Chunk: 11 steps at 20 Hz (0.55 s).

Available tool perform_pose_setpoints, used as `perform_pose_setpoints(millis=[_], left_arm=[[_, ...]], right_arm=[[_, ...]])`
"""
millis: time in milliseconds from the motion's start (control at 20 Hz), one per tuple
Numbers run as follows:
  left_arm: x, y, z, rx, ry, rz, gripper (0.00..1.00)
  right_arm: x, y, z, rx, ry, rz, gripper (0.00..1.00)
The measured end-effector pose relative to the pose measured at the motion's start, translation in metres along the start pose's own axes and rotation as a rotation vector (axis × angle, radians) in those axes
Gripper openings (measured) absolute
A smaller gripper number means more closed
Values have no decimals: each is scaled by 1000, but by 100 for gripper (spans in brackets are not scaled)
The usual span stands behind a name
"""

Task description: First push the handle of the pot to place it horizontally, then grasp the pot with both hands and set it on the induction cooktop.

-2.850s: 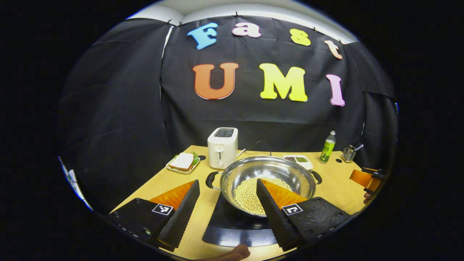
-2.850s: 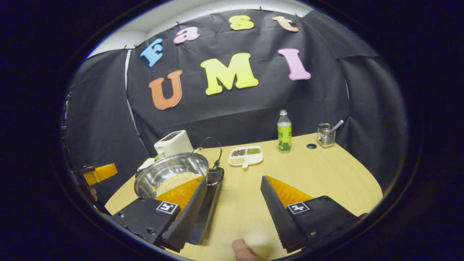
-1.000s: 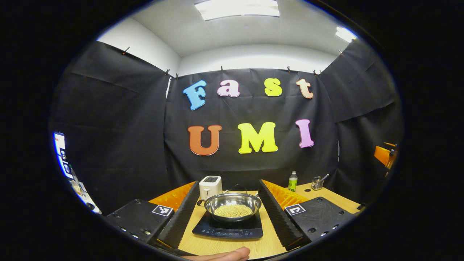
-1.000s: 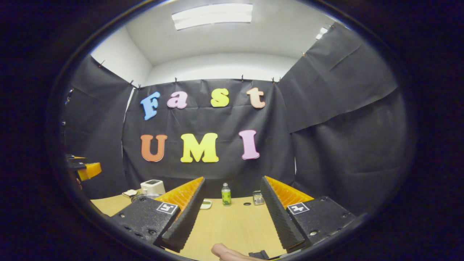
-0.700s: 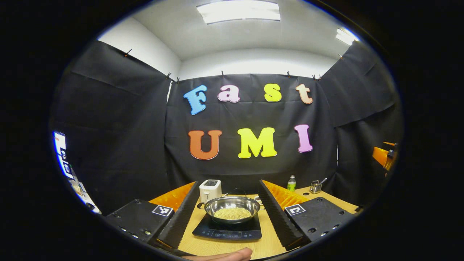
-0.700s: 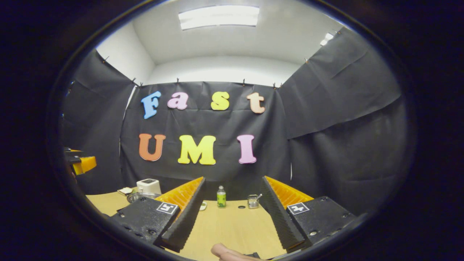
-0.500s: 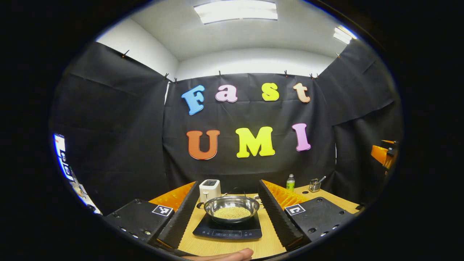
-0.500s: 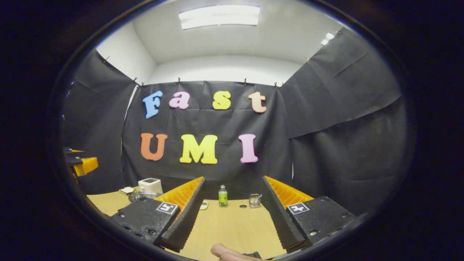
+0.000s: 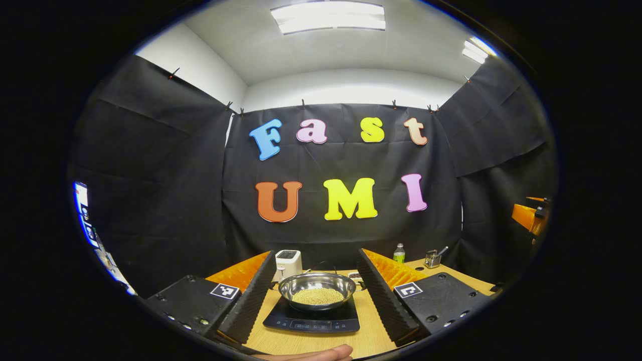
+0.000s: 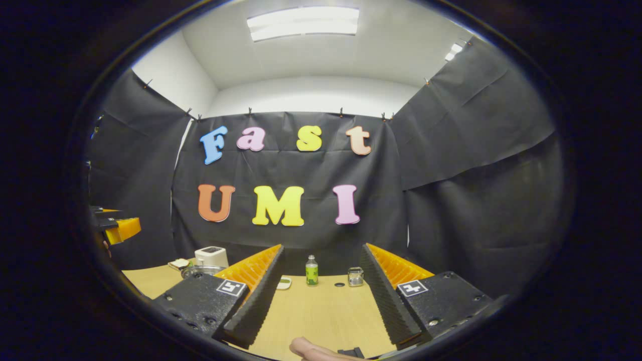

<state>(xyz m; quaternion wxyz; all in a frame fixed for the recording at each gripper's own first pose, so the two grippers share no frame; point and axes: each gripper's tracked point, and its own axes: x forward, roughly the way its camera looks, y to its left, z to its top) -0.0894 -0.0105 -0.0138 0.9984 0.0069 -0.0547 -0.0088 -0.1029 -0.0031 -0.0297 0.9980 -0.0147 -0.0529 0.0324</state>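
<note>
Both hand-held grippers, left (image 9: 315, 296) and right (image 10: 321, 296), are held level above the table (image 10: 321, 311), fingers spread, gripping nothing. One pot (image 9: 317, 291) sits on one induction cooktop (image 9: 312, 322); one toaster (image 9: 287, 263), one bottle (image 10: 311, 271) behind.

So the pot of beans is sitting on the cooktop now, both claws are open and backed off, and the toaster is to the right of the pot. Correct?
Not quite. In the left gripper view the toaster stands behind and to the left of the pot, not to its right. The rest holds: the pot sits on the cooktop, and the left claw and right claw are open and clear of it.
</note>
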Motion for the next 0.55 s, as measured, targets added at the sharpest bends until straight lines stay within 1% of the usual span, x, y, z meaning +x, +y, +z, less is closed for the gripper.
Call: perform_pose_setpoints(millis=[150,300,550], left_arm=[[1,-3,-3,16,5,-12,96],[1,-8,-4,22,9,-19,96],[4,-12,-4,11,11,-21,96]], right_arm=[[0,0,1,2,-7,1,94],[-1,3,0,1,-6,20,94],[1,-4,-6,11,2,25,94]])
